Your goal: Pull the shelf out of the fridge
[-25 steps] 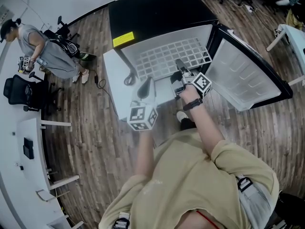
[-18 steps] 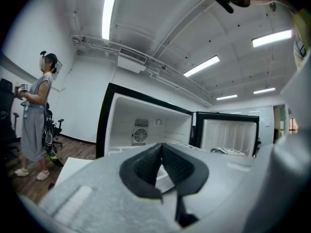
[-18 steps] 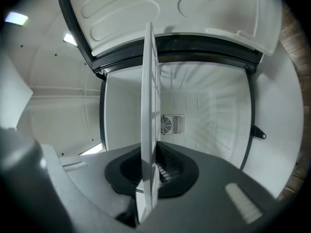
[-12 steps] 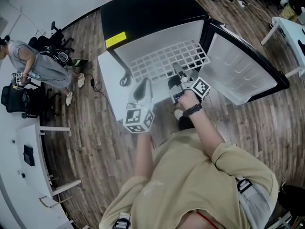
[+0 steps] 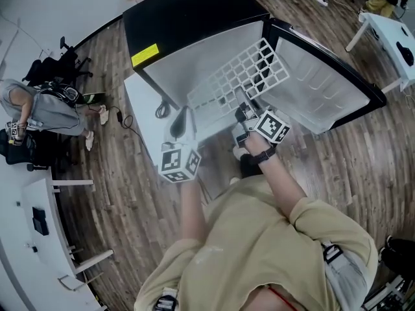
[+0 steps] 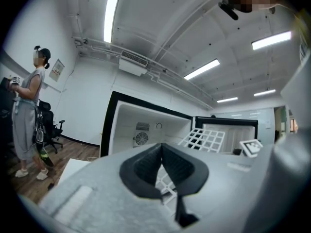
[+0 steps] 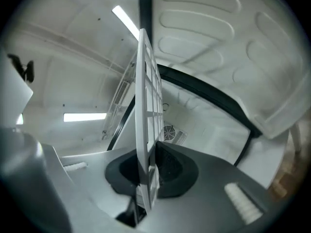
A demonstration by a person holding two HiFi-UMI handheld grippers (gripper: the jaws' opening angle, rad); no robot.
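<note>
The black fridge stands with its door swung open to the right. The white grid shelf sticks out of the white interior, tilted, with its front edge toward me. My right gripper is shut on that front edge. In the right gripper view the shelf runs edge-on between the pads of the gripper. My left gripper hangs to the left of the shelf, shut and holding nothing. In the left gripper view its jaws meet, with the shelf and fridge beyond.
A white panel lies along the fridge's left side, with a cable on the wood floor beside it. A person stands at far left near office chairs. White desks sit at lower left and upper right.
The shelf has come further out of the fridge and tipped up, drawn along by my right gripper. My left gripper has drifted slightly left, and the head view has shifted.
</note>
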